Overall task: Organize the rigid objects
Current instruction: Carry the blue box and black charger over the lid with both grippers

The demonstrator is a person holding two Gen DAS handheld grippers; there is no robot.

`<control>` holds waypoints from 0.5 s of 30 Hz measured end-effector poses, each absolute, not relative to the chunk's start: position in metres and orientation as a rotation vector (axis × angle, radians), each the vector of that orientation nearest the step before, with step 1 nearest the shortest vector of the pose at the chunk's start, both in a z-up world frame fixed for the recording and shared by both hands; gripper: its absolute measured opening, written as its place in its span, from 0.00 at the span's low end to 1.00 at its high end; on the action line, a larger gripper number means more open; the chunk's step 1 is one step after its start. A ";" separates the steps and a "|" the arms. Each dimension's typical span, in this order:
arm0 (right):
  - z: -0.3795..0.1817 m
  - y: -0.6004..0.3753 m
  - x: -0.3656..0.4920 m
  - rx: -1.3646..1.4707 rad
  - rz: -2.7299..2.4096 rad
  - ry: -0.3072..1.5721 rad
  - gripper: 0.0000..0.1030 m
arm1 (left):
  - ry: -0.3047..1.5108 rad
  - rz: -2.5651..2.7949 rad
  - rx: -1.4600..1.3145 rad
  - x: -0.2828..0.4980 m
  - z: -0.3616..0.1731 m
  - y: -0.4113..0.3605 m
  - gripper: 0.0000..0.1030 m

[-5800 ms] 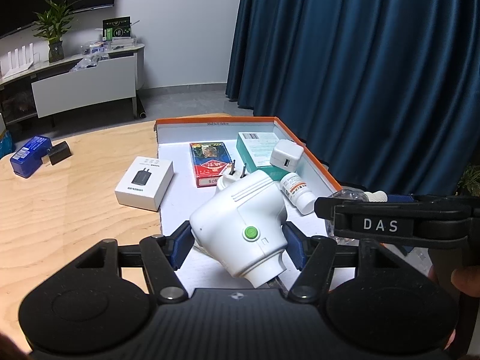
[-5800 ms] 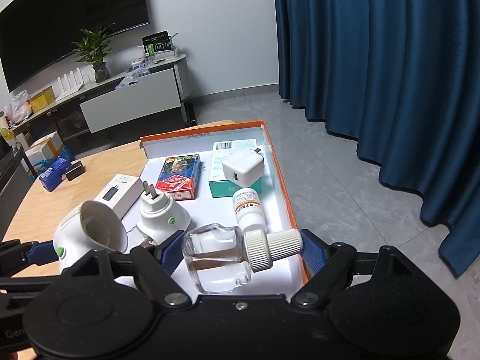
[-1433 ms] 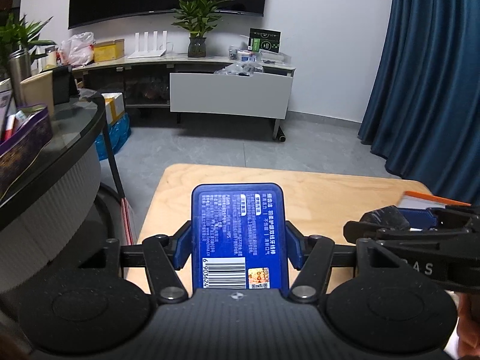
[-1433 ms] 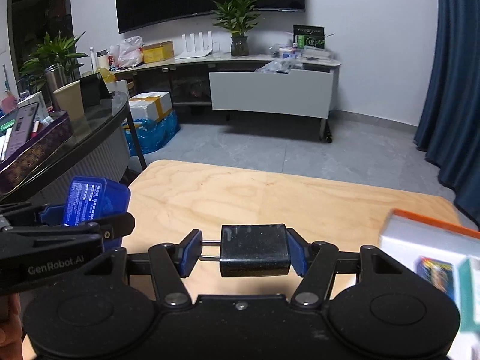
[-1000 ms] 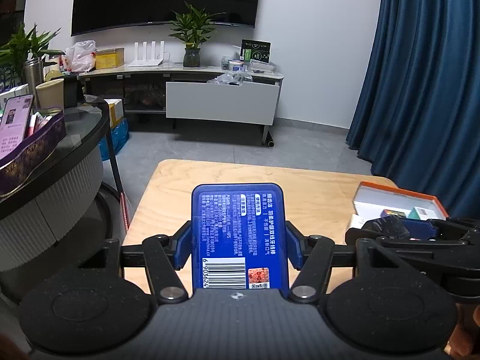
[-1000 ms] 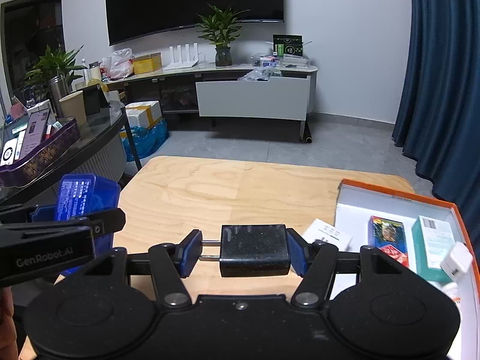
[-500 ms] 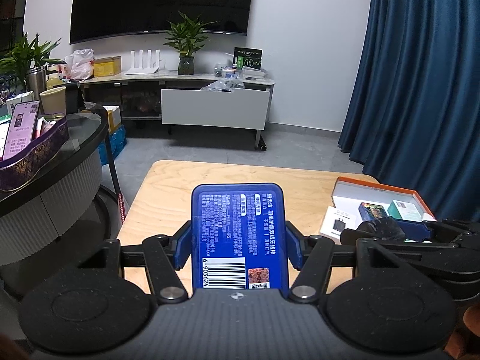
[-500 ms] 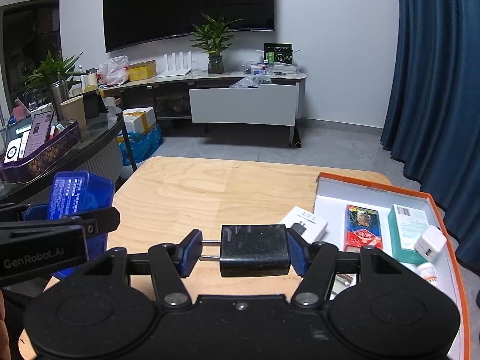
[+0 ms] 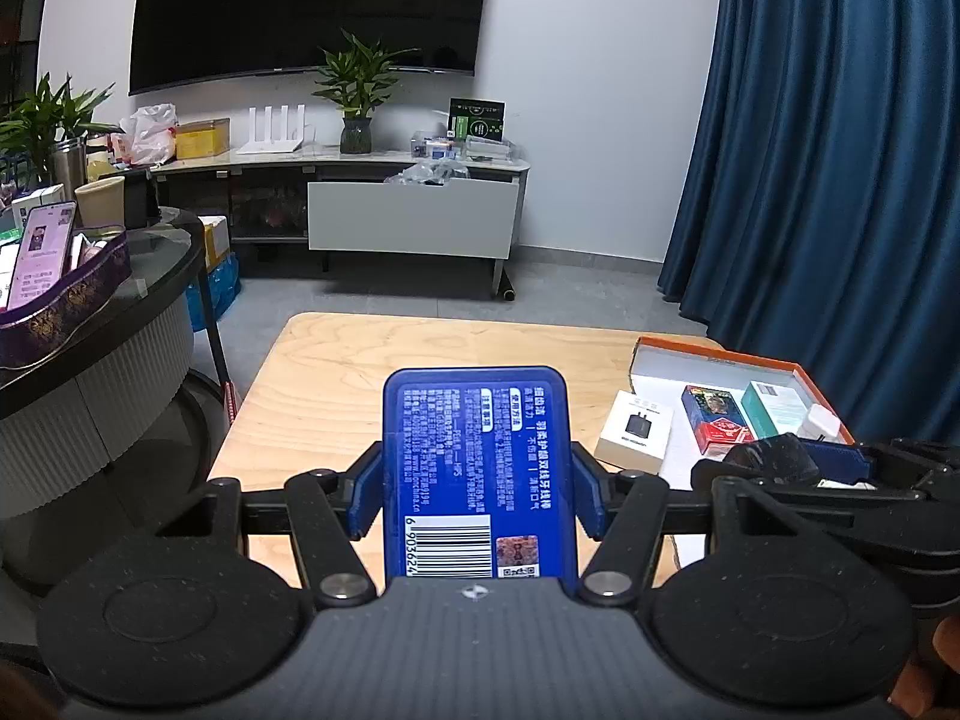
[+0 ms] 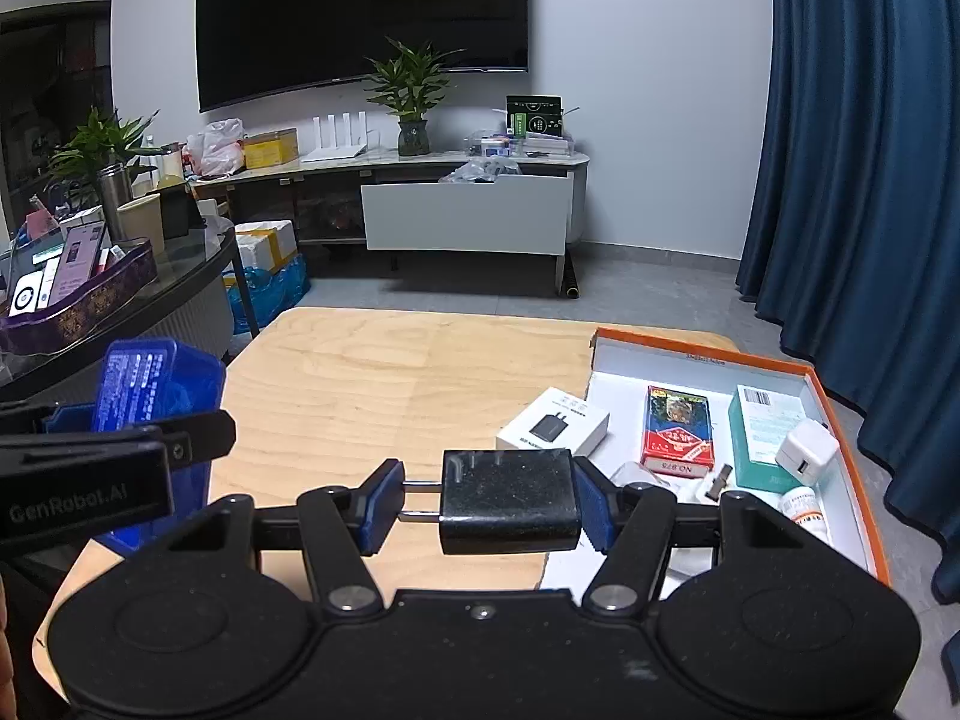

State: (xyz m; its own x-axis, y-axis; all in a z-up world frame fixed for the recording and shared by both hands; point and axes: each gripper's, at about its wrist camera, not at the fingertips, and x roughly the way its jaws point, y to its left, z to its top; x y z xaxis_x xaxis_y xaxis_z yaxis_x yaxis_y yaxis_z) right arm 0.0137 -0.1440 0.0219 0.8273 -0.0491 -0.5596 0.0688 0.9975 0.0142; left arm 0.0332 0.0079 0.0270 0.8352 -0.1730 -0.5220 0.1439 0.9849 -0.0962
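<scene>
My left gripper (image 9: 477, 489) is shut on a blue plastic box (image 9: 477, 468) with a barcode label, held above the wooden table (image 9: 336, 384). It also shows at the left of the right wrist view (image 10: 156, 390). My right gripper (image 10: 489, 504) is shut on a black plug adapter (image 10: 510, 501), its prongs against the left pad. The orange-rimmed white tray (image 10: 840, 420) lies to the right, holding a red card pack (image 10: 678, 429), a teal box (image 10: 759, 435), a white charger (image 10: 807, 453) and a pill bottle (image 10: 804, 507).
A white charger box (image 10: 555, 420) lies on the table beside the tray's left edge. A dark round side table (image 9: 90, 312) with a purple tray stands to the left. A TV cabinet and blue curtain are behind.
Both grippers have swung to the right with their loads held. The tray and the white charger box have come further into view at the right.
</scene>
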 end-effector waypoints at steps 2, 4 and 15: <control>0.022 -0.145 0.011 0.038 -0.063 0.592 0.70 | 0.552 -0.169 -0.050 0.030 0.027 0.006 0.60; 0.022 -0.145 0.007 0.040 -0.064 0.590 0.70 | 0.547 -0.168 -0.048 0.027 0.028 0.005 0.60; 0.022 -0.150 -0.006 0.043 -0.073 0.583 0.70 | 0.539 -0.187 -0.044 0.020 0.028 0.003 0.60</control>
State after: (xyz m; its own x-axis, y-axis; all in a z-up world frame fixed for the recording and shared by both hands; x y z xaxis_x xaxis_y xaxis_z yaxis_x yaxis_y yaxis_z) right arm -0.0056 -0.1503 0.0216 0.8322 -0.0568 -0.5516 0.0809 0.9965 0.0196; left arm 0.0202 0.0030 0.0285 0.8418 -0.1886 -0.5058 0.1654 0.9820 -0.0908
